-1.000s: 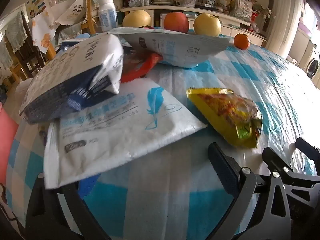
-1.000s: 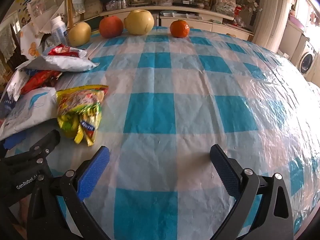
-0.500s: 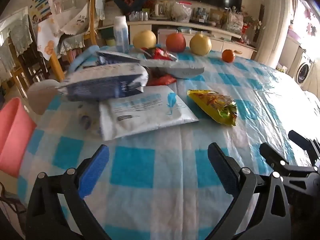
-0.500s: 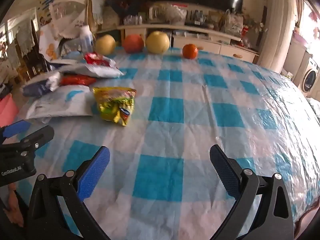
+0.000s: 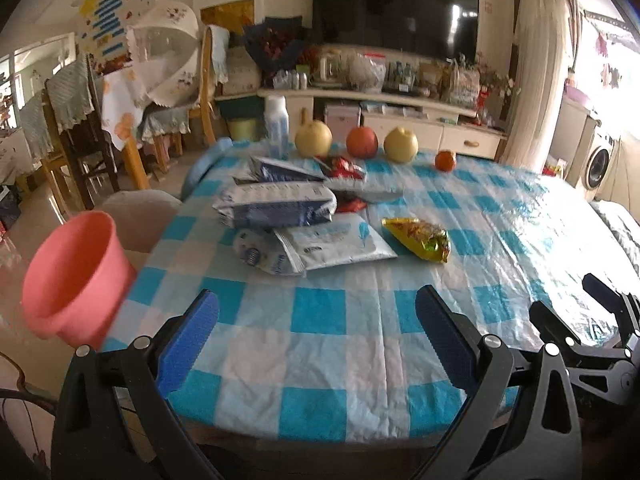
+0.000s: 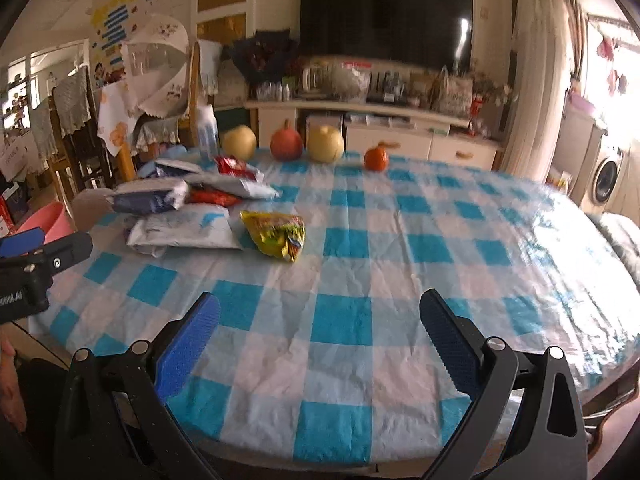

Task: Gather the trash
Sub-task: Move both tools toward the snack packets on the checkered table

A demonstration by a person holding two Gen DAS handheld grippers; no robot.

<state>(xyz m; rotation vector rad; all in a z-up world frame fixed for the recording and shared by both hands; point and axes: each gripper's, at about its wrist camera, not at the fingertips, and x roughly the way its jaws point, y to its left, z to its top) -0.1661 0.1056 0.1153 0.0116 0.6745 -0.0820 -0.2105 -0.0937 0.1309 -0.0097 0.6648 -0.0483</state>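
While both tools hang at the near edge of the tabletop [image 5: 320,312], which wears a blue-and-white checked plastic cloth, each is released and grips nothing: the left tool [image 5: 318,336] and the right tool [image 6: 320,336] show their blue-padded fingers spread wide over bare cloth.

Taking the crumpled yellow snack packet [image 5: 418,238] as landmark, the rest of the trash lies just to its left in a heap. Nearest it is a flat white plastic mailer bag with a blue feather mark [image 5: 340,242]. Its printed lines are too small to read. A white-and-navy bag [image 5: 276,204] lies on top of that mailer, and behind it are a grey-white pouch [image 5: 288,170] and a red wrapper [image 5: 344,166]; their lettering is illegible too. From the right wrist view the yellow packet [image 6: 276,234] sits apart from both tools, toward the middle of the cloth.

Beyond the packet, along the far edge, stand two yellow pears [image 5: 314,138], a red apple [image 5: 362,142], a small orange [image 5: 445,160] and a white plastic bottle [image 5: 277,124]. Well to the packet's left, off the tabletop, is a pink plastic bin [image 5: 76,276].
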